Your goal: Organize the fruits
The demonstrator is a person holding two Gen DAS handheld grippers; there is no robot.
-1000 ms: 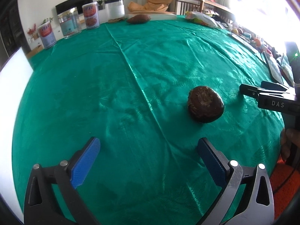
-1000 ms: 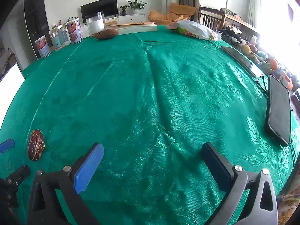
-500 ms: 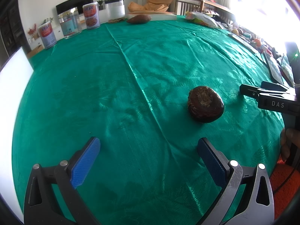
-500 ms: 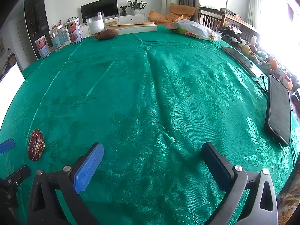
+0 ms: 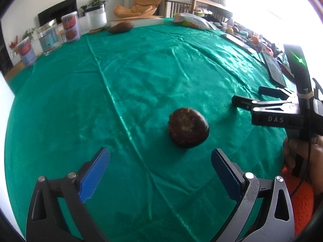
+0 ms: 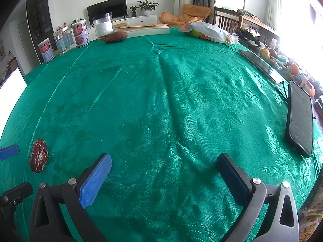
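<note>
A dark brown round fruit [image 5: 188, 127] lies on the green tablecloth [image 5: 141, 70], just ahead of my left gripper [image 5: 160, 164], nearer its right finger. The left gripper is open and empty. In the right wrist view the same fruit [image 6: 38, 155] lies at the far left. My right gripper [image 6: 164, 170] is open and empty over bare cloth; it also shows in the left wrist view [image 5: 256, 96] to the right of the fruit. A brown oblong fruit [image 6: 116, 37] lies at the far edge of the table.
Several tins and jars [image 6: 80, 33] stand at the far left edge. A flat box [image 6: 149, 30] and a plastic bag [image 6: 208, 32] lie at the back. A phone [image 6: 300, 119] and a dark tablet [image 6: 260, 63] lie along the right edge. A white panel [image 6: 10, 86] stands at the left.
My left gripper has edged toward the fruit, which now sits closer and more central in its view. The right gripper has not moved.
</note>
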